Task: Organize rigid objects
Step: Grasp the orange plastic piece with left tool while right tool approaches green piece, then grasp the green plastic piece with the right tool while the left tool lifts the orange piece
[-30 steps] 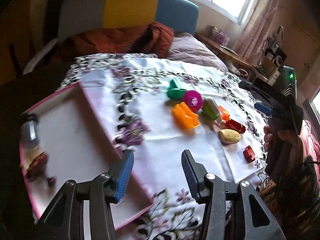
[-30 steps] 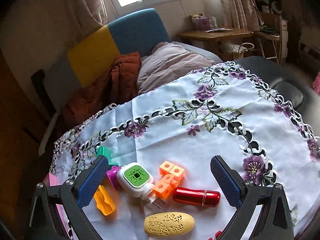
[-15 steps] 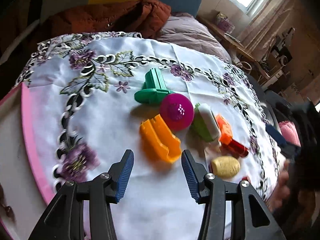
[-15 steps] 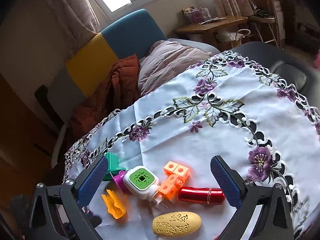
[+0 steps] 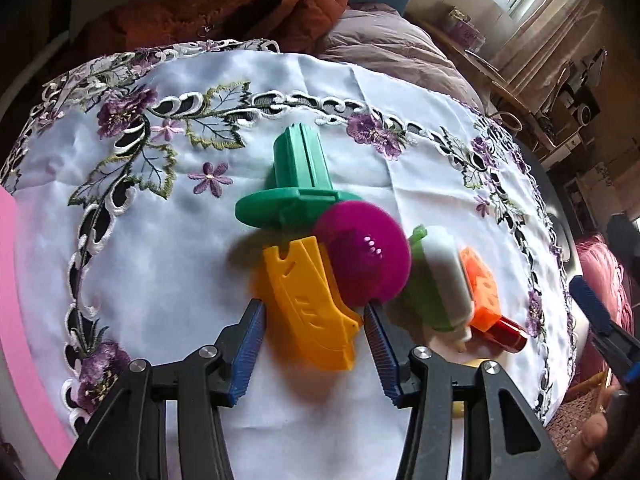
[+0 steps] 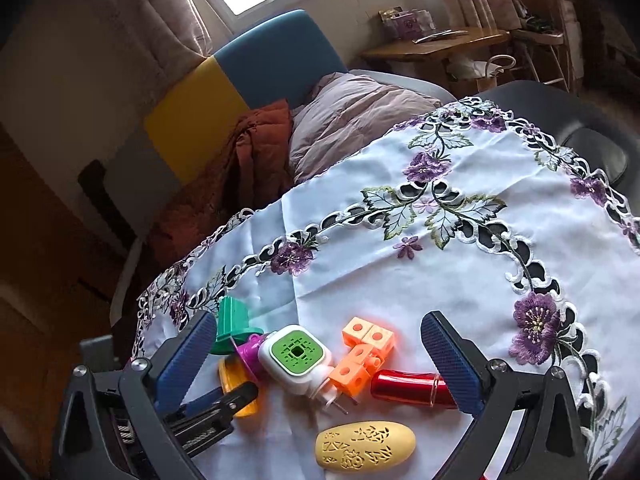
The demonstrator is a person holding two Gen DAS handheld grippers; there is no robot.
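Several small plastic objects lie clustered on the embroidered white tablecloth (image 5: 152,248). My left gripper (image 5: 314,344) is open, its blue pads on either side of the near end of a yellow-orange piece (image 5: 310,300), which also shows in the right wrist view (image 6: 236,384). Behind it are a green flanged piece (image 5: 298,184) and a magenta round piece (image 5: 364,256). To the right lie a green-and-white plug (image 6: 298,354), orange cubes (image 6: 362,354), a red cylinder (image 6: 408,388) and a yellow oval (image 6: 364,446). My right gripper (image 6: 318,360) is open, hovering over the cluster.
A pink-rimmed tray (image 5: 16,320) lies at the left edge of the left wrist view. Behind the table is a sofa (image 6: 256,80) with an orange blanket (image 5: 224,12) and a grey cushion (image 6: 356,116). A wooden side table (image 6: 436,46) stands at the back right.
My left gripper has swung right from the tray and closed in on the yellow-orange piece, now between its pads. The right gripper has shifted slightly and stays open.
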